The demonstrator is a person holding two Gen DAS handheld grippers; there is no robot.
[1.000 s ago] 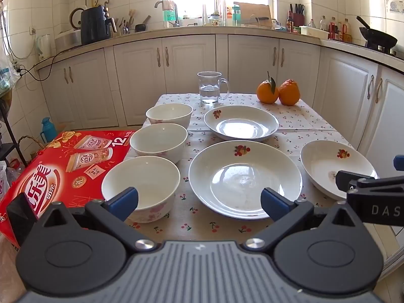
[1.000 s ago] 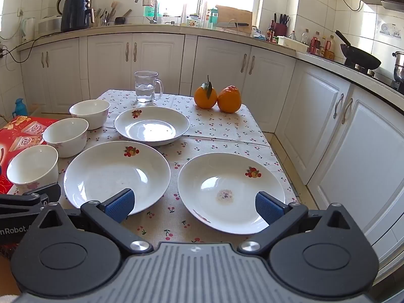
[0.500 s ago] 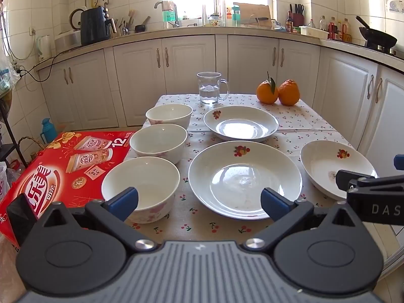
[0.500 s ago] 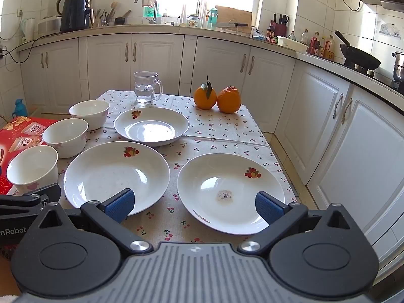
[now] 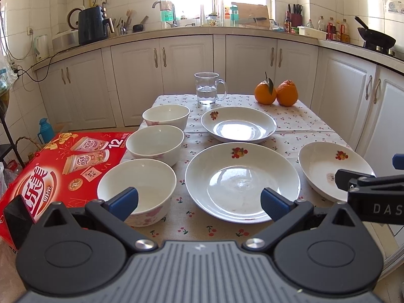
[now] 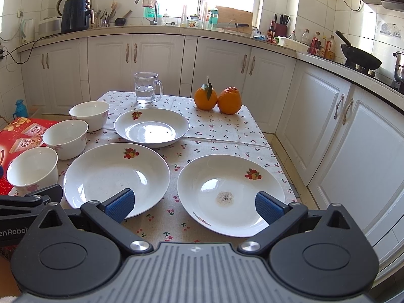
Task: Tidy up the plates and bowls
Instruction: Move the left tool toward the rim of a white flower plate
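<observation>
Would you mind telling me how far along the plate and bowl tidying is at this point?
Nothing looks done yet. The three bowls stand apart in a row along the table's left edge, and the three plates lie separately on the tablecloth, none stacked. Nothing is in hand: the left gripper and right gripper are both open and empty at the near edge. All the stacking is left.

1. The nearest bowl has its near rim hidden behind the left tool's blue finger.
2. Right of that bowl, the right-hand plate is partly covered by the other tool's black arm.
3. Left of the bowl, the red carton runs past the frame edge.
4. Counter bottles beyond the bowl are too small to identify.
</observation>
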